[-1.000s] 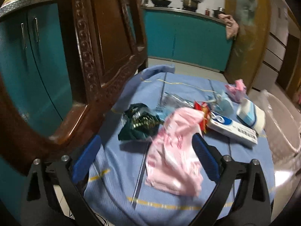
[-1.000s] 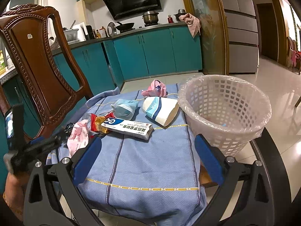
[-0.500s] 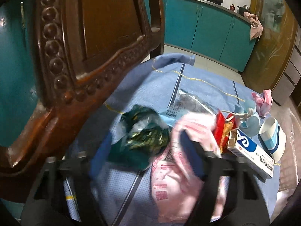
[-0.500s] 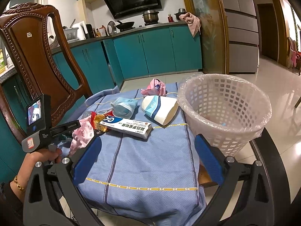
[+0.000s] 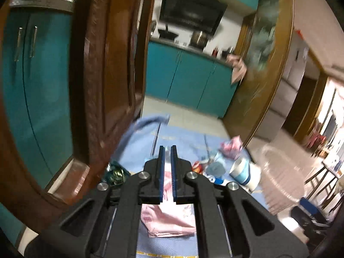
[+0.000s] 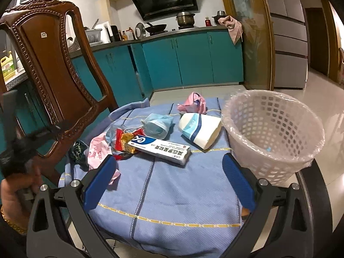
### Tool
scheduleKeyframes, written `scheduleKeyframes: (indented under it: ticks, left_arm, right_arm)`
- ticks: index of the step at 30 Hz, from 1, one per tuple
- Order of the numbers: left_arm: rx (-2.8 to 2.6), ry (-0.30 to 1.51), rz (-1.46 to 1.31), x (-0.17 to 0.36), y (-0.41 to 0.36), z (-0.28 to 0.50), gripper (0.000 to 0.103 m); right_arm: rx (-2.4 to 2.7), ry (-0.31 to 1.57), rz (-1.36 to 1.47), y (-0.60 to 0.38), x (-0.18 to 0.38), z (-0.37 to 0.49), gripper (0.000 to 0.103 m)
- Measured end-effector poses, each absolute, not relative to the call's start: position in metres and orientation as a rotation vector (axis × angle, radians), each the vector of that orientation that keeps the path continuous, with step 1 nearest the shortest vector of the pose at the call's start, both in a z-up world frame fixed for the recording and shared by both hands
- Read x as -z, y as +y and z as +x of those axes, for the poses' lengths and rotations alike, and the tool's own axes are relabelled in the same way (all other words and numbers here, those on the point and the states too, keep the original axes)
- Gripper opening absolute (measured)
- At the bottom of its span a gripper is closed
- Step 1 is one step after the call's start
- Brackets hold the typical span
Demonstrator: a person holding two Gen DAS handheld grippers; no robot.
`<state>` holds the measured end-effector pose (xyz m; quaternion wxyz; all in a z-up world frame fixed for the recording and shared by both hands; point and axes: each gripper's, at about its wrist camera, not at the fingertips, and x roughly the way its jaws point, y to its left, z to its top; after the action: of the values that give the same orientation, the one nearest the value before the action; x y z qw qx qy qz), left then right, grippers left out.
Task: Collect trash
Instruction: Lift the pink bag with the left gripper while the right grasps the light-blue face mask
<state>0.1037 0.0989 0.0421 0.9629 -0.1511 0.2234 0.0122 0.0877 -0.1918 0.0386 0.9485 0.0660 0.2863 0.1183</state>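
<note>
— Where do our tongs stand?

— Our left gripper (image 5: pixel 168 150) is closing, its blue pads down to a thin slit. The pink wrapper (image 5: pixel 169 219) shows through that slit and hangs out below the fingers. We cannot tell whether the pads pinch it.

— And the right one?

— Our right gripper (image 6: pixel 168 159) is spread wide with nothing between its pads, above the near part of the cloth (image 6: pixel 172 193).

— What do we see from the right camera?

— The left tool is a dark blur at the left edge, with the hand (image 6: pixel 17 189) on its grip. The pink wrapper is at the cloth's left side, partly behind our right gripper's left finger. A green wrapper (image 6: pixel 77 150) lies just beside it, toward the chair (image 6: pixel 49 64).

— And the rest of the trash?

— A red wrapper (image 6: pixel 122 138) lies partly under the box (image 6: pixel 160 147). Behind them are a mask (image 6: pixel 158 124) and a cup (image 6: pixel 201 129) on its side, with a pink wad (image 6: pixel 193 103) farther back.

— The basket?

— The basket (image 6: pixel 279 150) stands upright at the cloth's right edge, lined with a clear bag, just beside the cup.
</note>
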Motion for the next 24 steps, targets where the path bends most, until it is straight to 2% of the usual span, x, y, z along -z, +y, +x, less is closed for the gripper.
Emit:
scheduleKeyframes:
  ticks: [1,2,9,14,15,16,17,18,20,22,24]
  left_arm:
    - [-0.026,0.454,-0.308,-0.042,0.104,0.101,0.038]
    - [-0.04,0.466,-0.3,-0.041,0.106,0.099,0.076]
    - [-0.045,0.623,-0.128,-0.015,0.078,0.123,0.084]
    - [-0.022,0.75,-0.037,0.013,0.05,0.143,0.085]
    - [-0.026,0.768,-0.026,0.021,0.045,0.145,0.084]
    - [-0.029,0.802,-0.033,0.029,0.044,0.153,0.075]
    - [-0.032,0.841,-0.047,0.037,0.045,0.161,0.051]
    - [-0.031,0.877,-0.062,0.043,0.046,0.167,0.035]
    - [-0.02,0.888,-0.09,0.045,0.05,0.168,0.009]
    - [0.006,0.852,-0.112,0.034,0.052,0.16,0.004]
    - [0.031,0.776,-0.147,0.017,0.053,0.145,0.003]
  right_arm:
    - [-0.239,0.584,0.135,-0.192,-0.038,0.089,0.097]
    - [-0.236,0.587,0.138,-0.192,-0.037,0.089,0.097]
    - [-0.254,0.612,0.124,-0.185,-0.032,0.089,0.097]
    - [-0.258,0.626,0.12,-0.184,-0.029,0.087,0.097]
    - [-0.259,0.627,0.122,-0.185,-0.029,0.088,0.097]
    - [-0.261,0.626,0.122,-0.185,-0.029,0.087,0.097]
    - [-0.262,0.625,0.119,-0.185,-0.029,0.087,0.097]
    - [-0.261,0.624,0.115,-0.185,-0.029,0.087,0.097]
    - [-0.26,0.624,0.106,-0.185,-0.029,0.087,0.097]
    - [-0.257,0.625,0.098,-0.184,-0.03,0.089,0.097]
    - [-0.252,0.621,0.085,-0.182,-0.033,0.094,0.097]
